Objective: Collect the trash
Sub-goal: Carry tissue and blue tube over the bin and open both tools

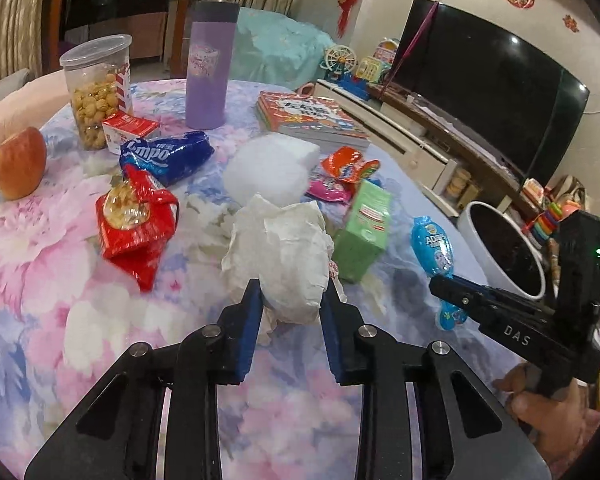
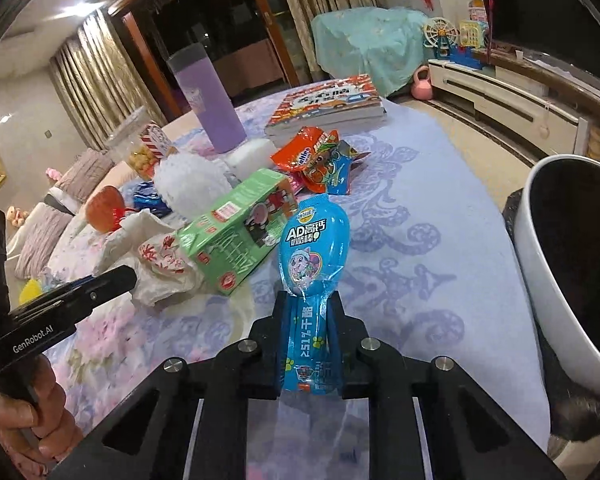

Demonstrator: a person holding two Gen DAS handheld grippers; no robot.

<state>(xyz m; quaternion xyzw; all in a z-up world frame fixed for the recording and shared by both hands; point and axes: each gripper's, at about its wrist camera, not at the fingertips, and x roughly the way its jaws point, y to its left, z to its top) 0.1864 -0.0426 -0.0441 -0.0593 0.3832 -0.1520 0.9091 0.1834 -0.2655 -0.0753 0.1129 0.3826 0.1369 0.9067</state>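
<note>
My left gripper [image 1: 290, 288] is shut on a crumpled white paper wad [image 1: 284, 252], its pads pressed on both sides, just above the flowered tablecloth [image 1: 60, 280]. My right gripper [image 2: 309, 300] is shut on a blue cheese-stick wrapper [image 2: 314, 240], which also shows in the left wrist view [image 1: 436, 252]. A white bin with a black liner [image 2: 556, 264] stands right of the table; it shows in the left wrist view [image 1: 504, 252] too. On the table lie a green carton [image 1: 366, 228], a red snack bag [image 1: 136, 220], a blue bag [image 1: 166, 156] and orange and pink wrappers [image 1: 348, 168].
An apple [image 1: 20, 164], a clear jar of snacks [image 1: 96, 92], a purple flask [image 1: 210, 68], a stack of books [image 1: 312, 116], a small red-and-white box [image 1: 130, 128] and a white foam piece [image 1: 268, 168] stand farther back. A TV [image 1: 492, 88] on a low cabinet is at right.
</note>
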